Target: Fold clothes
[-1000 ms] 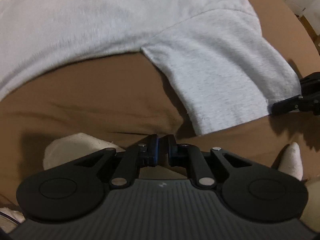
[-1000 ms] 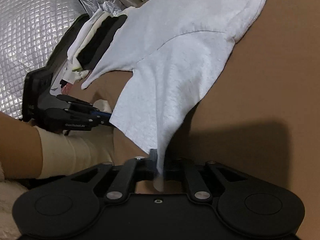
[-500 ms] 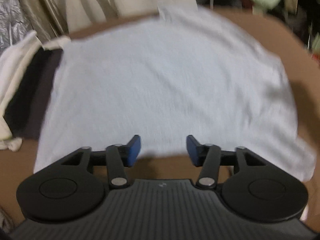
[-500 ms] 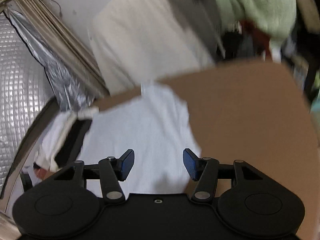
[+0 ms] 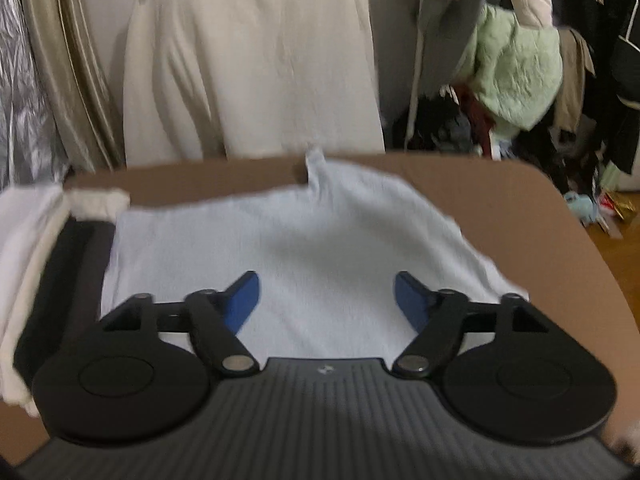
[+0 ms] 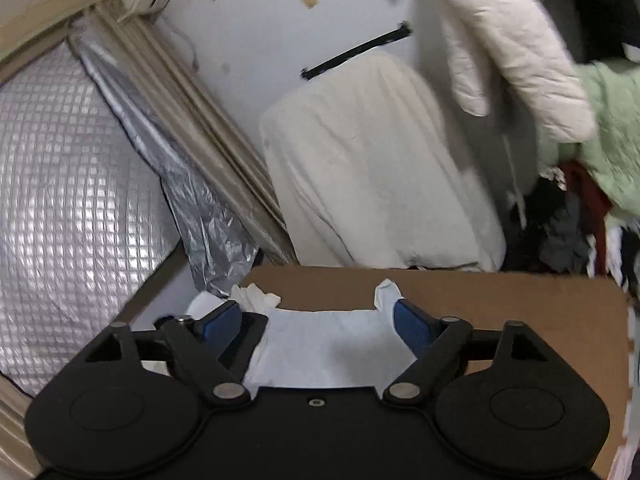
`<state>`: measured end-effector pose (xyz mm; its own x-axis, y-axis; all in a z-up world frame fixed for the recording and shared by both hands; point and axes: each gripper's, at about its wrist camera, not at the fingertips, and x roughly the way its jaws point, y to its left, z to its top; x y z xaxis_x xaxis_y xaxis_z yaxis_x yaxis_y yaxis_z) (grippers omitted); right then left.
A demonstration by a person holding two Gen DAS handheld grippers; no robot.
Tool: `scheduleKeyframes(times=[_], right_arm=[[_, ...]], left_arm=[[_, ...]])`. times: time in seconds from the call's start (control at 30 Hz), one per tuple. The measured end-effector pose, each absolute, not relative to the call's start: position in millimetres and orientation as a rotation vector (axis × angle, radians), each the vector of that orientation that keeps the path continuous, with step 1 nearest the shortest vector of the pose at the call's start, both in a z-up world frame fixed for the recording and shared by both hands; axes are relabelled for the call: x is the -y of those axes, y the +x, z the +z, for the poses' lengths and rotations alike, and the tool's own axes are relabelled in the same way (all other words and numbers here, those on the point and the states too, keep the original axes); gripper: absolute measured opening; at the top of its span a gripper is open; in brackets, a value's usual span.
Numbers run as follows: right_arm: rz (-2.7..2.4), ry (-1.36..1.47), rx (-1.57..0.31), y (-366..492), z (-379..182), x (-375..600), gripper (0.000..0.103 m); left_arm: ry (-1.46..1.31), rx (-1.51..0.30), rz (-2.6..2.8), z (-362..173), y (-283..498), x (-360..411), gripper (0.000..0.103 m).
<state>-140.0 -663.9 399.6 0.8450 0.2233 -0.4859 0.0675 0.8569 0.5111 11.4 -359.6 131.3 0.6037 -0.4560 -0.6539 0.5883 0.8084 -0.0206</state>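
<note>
A pale grey T-shirt (image 5: 304,248) lies folded in a rough rectangle on the brown table (image 5: 532,216), one corner sticking up at its far edge. My left gripper (image 5: 326,294) hovers above the shirt's near part, its jaws opening, with nothing between the blue pads (image 5: 242,300). In the right wrist view the same T-shirt (image 6: 328,344) lies far below on the table (image 6: 520,312). My right gripper (image 6: 316,322) is high above it, jaws opening wide and empty.
A stack of folded white and black clothes (image 5: 36,264) sits at the table's left edge. Behind the table hang a cream cloth cover (image 5: 248,60), curtains and silver quilted insulation (image 6: 60,200). A cluttered rack with a green fleece (image 5: 516,80) stands at the right.
Both grippers went from shut to open and rose well above the table. The right one let go of the shirt sleeve, and the shirt now lies folded flat.
</note>
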Motion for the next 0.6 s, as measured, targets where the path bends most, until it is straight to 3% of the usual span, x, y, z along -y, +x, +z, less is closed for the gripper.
scheduleKeyframes(times=[0.13,0.23,0.33,0.43,0.6], right_arm=[[0.026,0.515,-0.596,-86.2,321.3,640.7,0.092],[-0.049,0.525,-0.637,-40.2,242.8,636.1,0.092],[-0.026,0.657,-0.713,7.5,153.7,637.7,0.091],[0.017,0.608,-0.813,42.5,88.8,627.2,0.09],[-0.037,0.589,-0.824,66.6,48.8,629.0,0.089]], left_arm=[[0.029,-0.855,-0.729,96.8,44.4,375.5,0.077],[0.032,-1.004,-0.77,65.2,64.7,385.2,0.071],[0.179,-0.969,-0.669,55.9,76.0,392.1,0.07],[0.22,-0.93,-0.606,47.8,94.1,389.5,0.07],[0.149,-0.929,-0.555,9.2,121.4,390.3,0.07]])
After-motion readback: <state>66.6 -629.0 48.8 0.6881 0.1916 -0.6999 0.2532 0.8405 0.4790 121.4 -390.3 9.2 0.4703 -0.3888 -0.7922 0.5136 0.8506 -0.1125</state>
